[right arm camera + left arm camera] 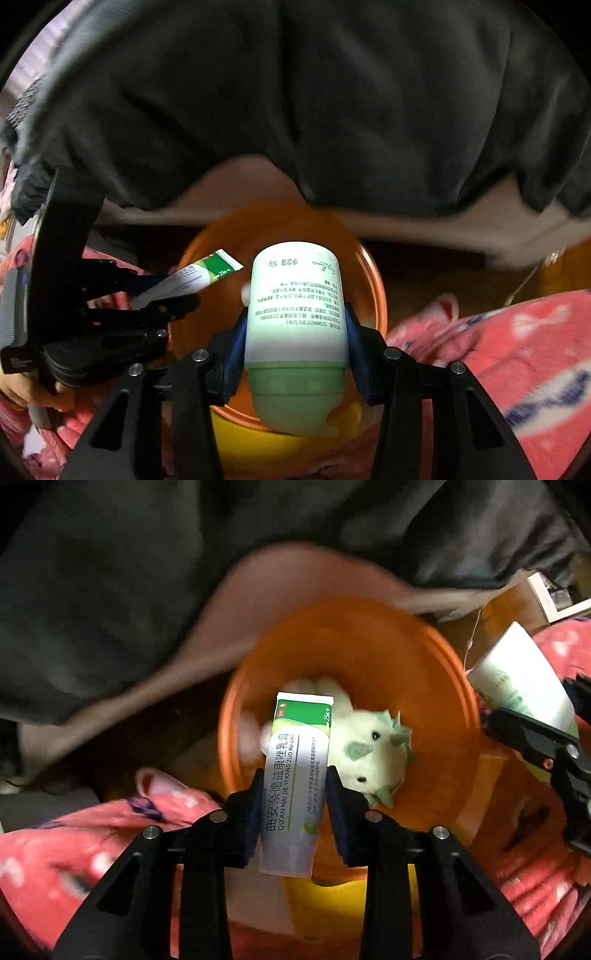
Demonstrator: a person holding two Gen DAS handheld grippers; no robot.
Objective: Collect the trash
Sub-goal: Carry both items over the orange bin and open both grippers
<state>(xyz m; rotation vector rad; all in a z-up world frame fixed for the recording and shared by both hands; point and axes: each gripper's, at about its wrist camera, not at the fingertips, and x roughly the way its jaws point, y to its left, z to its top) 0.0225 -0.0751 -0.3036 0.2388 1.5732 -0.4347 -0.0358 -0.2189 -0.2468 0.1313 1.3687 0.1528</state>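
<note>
Both sets of jaws are clamped on cargo. We find the left gripper [295, 797] pinching a white-and-green ointment tube [295, 775] across its body, blue pads pressed to either side, crimped end pointing away from the camera. The right gripper [295, 343] pinches a white bottle with a green cap [297, 306] by its lower body, just above the cap, which faces the camera.

Each item hangs over the mouth of the orange bin [436, 686]. In the left wrist view the tube's far end lies over the bin's interior, where a pale plush toy [369, 753] with green ears rests at the bottom. The bottle and right gripper show at that view's right edge, above the bin's rim. In the right wrist view the bottle covers most of the bin's opening, with the tube entering from the left.

Surroundings: a dark garment [295, 110] hangs behind the bin, and pink patterned fabric [517, 350] lies on either side. Both frames are motion-blurred at the background.

We judge the step in hand to be the deposit: two pieces of trash carried to the bin, not yet released. The next move calls for spreading the jaws so each piece falls clear inside the rim. We note the bottle sits nearer the edge in the left view; it may want centring first. Whether the plush toy belongs in the bin we cannot tell.
</note>
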